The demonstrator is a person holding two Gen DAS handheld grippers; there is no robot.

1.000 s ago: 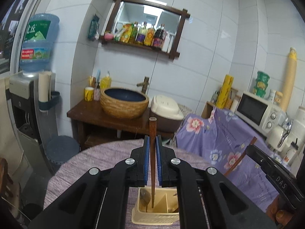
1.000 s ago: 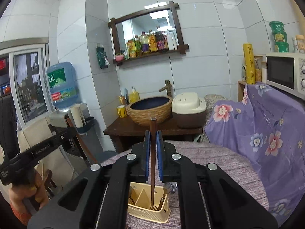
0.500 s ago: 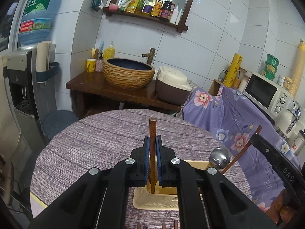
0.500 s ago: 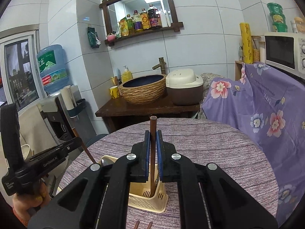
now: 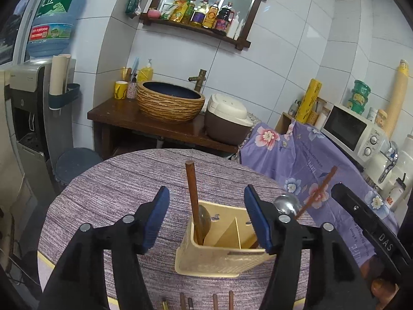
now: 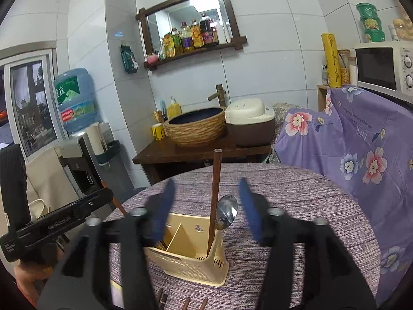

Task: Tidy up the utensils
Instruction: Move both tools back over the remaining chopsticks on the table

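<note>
Wooden chopstick (image 5: pixel 193 201) upright in left compartment of beige caddy (image 5: pixel 219 258) on counter (image 5: pixel 103 201) | left tool (image 5: pixel 206 219) spread wide, empty | right tool (image 6: pixel 205 209) likewise, empty | steel spoon (image 6: pixel 227 213) right compartment | judged light, stiff, smooth; grip mid-shaft.

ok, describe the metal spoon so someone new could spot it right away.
Start at the round table with the purple striped cloth, then find the cream plastic utensil caddy standing on it. The spoon stands in the caddy's right-hand compartment beside a dark wooden chopstick. It is the only shiny, round-bowled piece; everything else upright there is a thin brown stick.
</note>
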